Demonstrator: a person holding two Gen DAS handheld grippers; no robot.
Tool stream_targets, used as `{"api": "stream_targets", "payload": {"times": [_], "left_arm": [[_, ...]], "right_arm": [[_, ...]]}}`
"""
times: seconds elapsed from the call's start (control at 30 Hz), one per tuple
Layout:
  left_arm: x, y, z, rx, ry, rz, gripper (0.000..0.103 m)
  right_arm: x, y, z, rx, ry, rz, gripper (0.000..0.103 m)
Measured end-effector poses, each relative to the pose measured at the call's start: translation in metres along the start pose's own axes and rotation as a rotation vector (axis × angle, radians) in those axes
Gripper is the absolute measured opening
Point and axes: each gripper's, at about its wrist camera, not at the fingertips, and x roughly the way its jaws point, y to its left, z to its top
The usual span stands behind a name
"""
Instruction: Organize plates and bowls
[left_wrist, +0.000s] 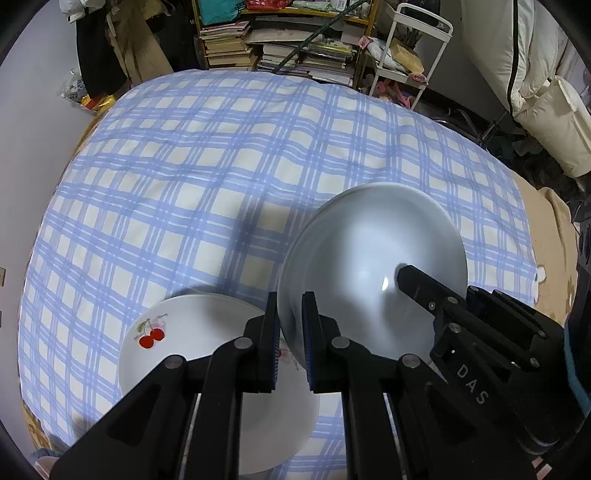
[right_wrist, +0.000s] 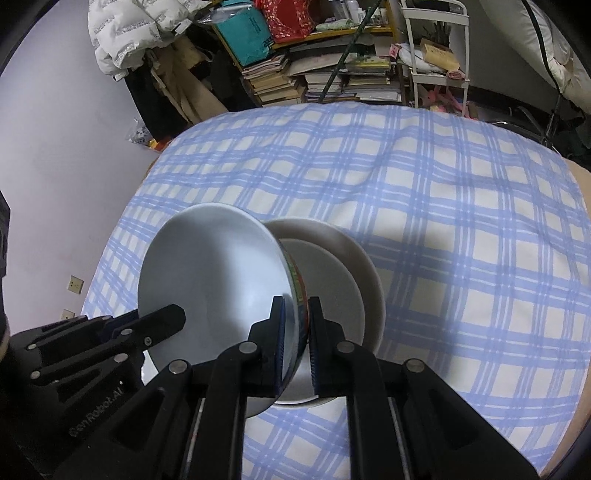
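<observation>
A white bowl (left_wrist: 369, 251) hangs tilted above the blue plaid cloth (left_wrist: 221, 166), held by both grippers at opposite sides of its rim. My left gripper (left_wrist: 290, 306) is shut on the near rim. The right gripper's inner finger (left_wrist: 406, 277) reaches into the bowl. Below and to the left lies a white plate with red cherries (left_wrist: 177, 343). In the right wrist view my right gripper (right_wrist: 296, 306) is shut on the bowl (right_wrist: 214, 266) at its patterned rim. Just right of the bowl, beneath it, a small beige plate sits on a larger one (right_wrist: 369, 280). The left gripper's finger (right_wrist: 170, 315) pokes into the bowl.
The plaid cloth (right_wrist: 461, 221) covers a broad soft surface with a brown edge on the right. Behind it stand a shelf of stacked books (left_wrist: 280, 48) and a white cart (left_wrist: 406, 55). White cushions (left_wrist: 546, 92) are at the far right, a lilac wall on the left.
</observation>
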Motion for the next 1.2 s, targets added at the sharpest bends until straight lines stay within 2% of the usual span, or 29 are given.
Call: {"api": "stream_targets", "payload": {"times": [0.13, 0.43, 0.63, 0.7, 0.9, 0.97, 1.03, 1.1, 1.2], "left_arm": [[0.006, 0.0, 0.001, -0.002, 0.013, 0.001, 0.01], [0.009, -0.008, 0.0, 0.02, 0.001, 0.006, 0.01], [0.007, -0.01, 0.001, 0.033, -0.011, 0.042, 0.011], [0.006, -0.007, 0.0, 0.028, -0.013, 0.045, 0.011], [0.003, 0.003, -0.002, 0.018, -0.013, 0.059, 0.012], [0.002, 0.004, -0.001, 0.016, -0.017, 0.062, 0.012], [0.0, 0.005, -0.001, 0.018, -0.019, 0.068, 0.012], [-0.001, 0.007, 0.0, 0.022, -0.022, 0.074, 0.014], [-0.003, 0.011, 0.002, 0.027, -0.028, 0.093, 0.016]], "right_arm": [[0.0, -0.001, -0.002, 0.003, -0.032, -0.013, 0.013], [0.004, -0.006, -0.001, -0.033, -0.036, -0.085, 0.014], [0.003, -0.005, -0.002, -0.041, -0.04, -0.086, 0.015], [0.002, -0.006, -0.002, -0.031, -0.044, -0.077, 0.018], [-0.013, -0.009, 0.001, -0.011, -0.122, -0.095, 0.023], [-0.019, -0.012, 0.003, 0.002, -0.141, -0.069, 0.023], [-0.022, -0.015, 0.005, 0.018, -0.137, -0.062, 0.027], [-0.024, -0.019, 0.007, 0.033, -0.128, -0.067, 0.039], [-0.031, -0.027, 0.008, 0.053, -0.127, -0.067, 0.044]]}}
